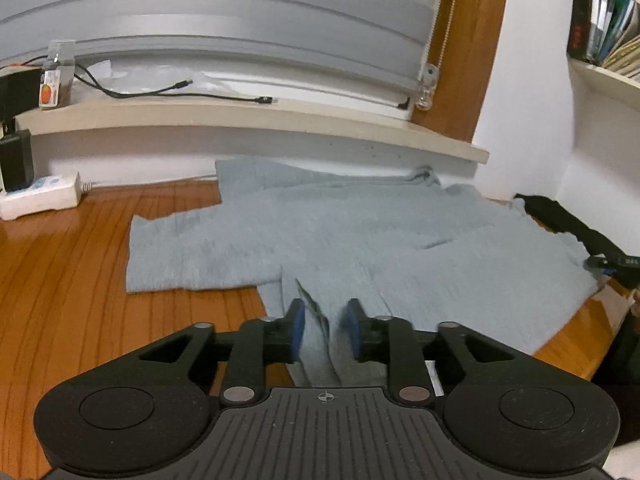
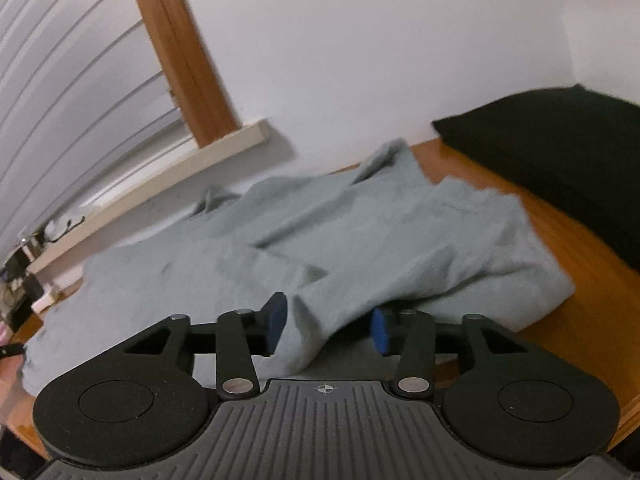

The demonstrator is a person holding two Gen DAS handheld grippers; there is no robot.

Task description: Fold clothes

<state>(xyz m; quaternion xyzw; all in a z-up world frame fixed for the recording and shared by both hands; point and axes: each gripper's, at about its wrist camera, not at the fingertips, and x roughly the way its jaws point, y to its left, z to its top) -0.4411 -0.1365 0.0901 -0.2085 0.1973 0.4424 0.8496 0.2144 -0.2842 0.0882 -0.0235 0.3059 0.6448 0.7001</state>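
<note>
Nearest the left wrist camera, the left gripper (image 1: 322, 330) had its 2 blue-padded jaws parted, with a fold of the pale blue-grey knitted sweater (image 1: 320, 232) lying loose between them; the pads did not press on it. In the right wrist view, the right gripper (image 2: 328, 324) also stood with jaws apart, a hanging fold of the sweater between them and clear space on the right pad's side.

The sweater lay spread on the brown wooden tabletop (image 1: 72, 272), partly folded, with 1 sleeve laid across the body and rumpled ridges near the collar by the wall. Its surface looked soft and fuzzy.

Further off, a white power strip (image 1: 40, 196) sat at the table's left. A black folded cloth (image 2: 560, 160) rested just beyond the sweater's right edge. Behind, a pale window ledge (image 1: 240, 114) carried a black cable (image 1: 180, 90) and a clear plastic bottle (image 1: 56, 74), under grey slatted blinds (image 1: 220, 20).
</note>
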